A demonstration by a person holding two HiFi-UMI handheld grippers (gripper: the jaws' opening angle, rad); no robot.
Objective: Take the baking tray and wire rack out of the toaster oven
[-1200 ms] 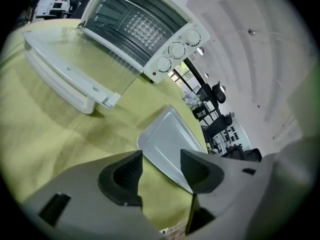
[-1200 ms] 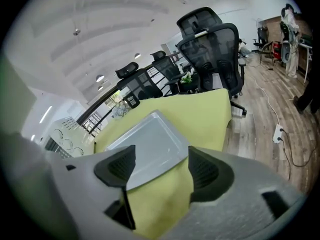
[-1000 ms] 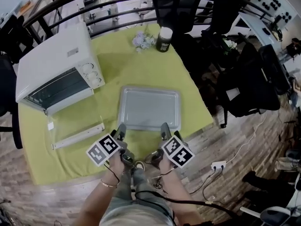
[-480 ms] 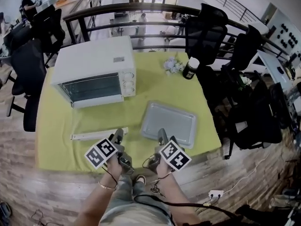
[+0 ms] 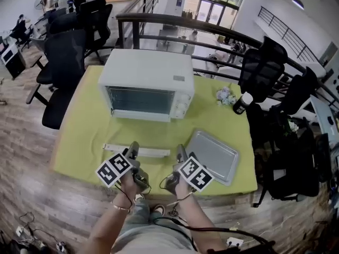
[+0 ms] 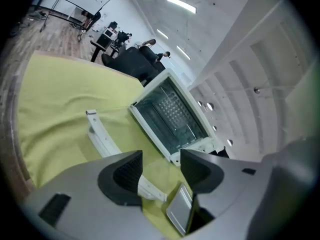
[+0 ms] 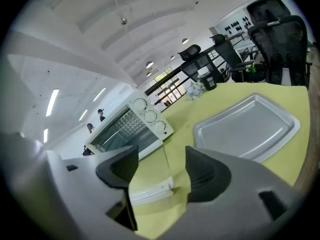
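Head view: the toaster oven (image 5: 145,83) stands at the far side of the desk (image 5: 85,136), which is covered by a yellow-green cloth, and its glass front faces the person. In front of it a white bar (image 5: 136,151) lies on the cloth. The baking tray (image 5: 212,155) lies empty and flat on the desk near the front right corner, well apart from the oven and just right of the bar. The left gripper (image 5: 133,148) and the right gripper (image 5: 181,151) are held side by side above the front edge of the desk, the right one just beside the tray's near corner.

In the left gripper view the jaws stand apart with nothing between them, and a grid shows inside the oven (I cannot tell whether it is the wire rack). The right gripper view shows its jaws wide apart and empty too; they have just been closing slightly. A dark jar (image 5: 242,103) and small flowers (image 5: 225,95) sit at the far right.
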